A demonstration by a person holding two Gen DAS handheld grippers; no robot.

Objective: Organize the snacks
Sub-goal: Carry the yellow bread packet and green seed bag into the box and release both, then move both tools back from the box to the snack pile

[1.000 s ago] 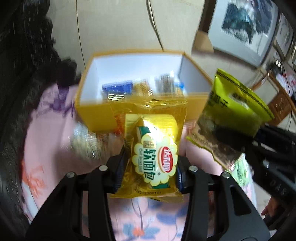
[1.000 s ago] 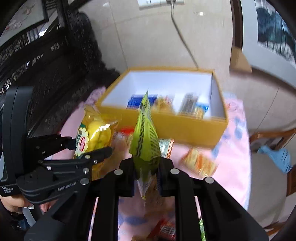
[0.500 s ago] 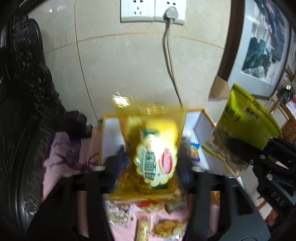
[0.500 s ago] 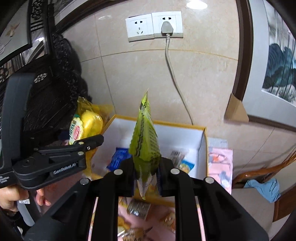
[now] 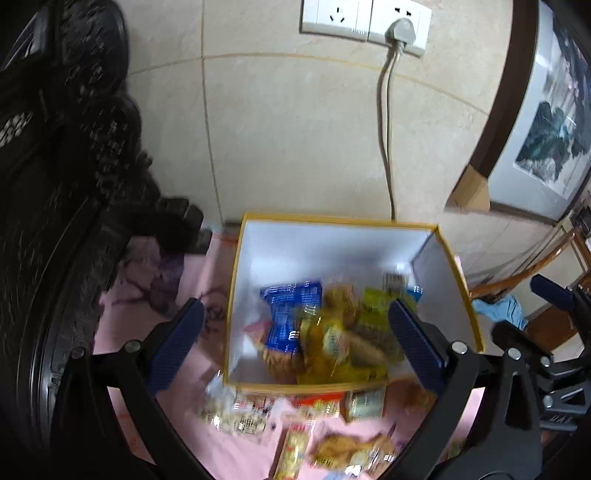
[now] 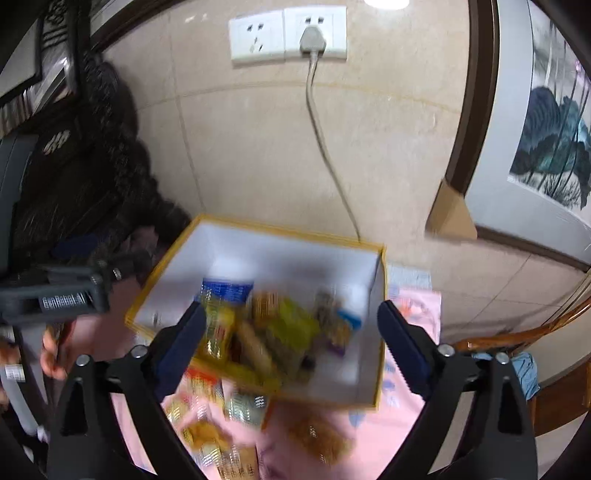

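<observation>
the left gripper [image 5: 295,332], which 1 second ago clamps a yellow plastic snack packet with a flower-shaped label, now has its jaws opening wide with nothing between its blue pads; that yellow packet [image 5: 328,343] lies inside the yellow cardboard box with the white interior [image 5: 332,240] among the other snacks. the right gripper [image 6: 291,332], which pinches an upright lime-green foil snack bag until half a second ago, is likewise opening and bare, and the lime-green bag [image 6: 291,325] rests in the box. both views now look down into the box from higher and nearer the wall, so the white wall sockets [image 5: 364,22] come into the left view.
</observation>
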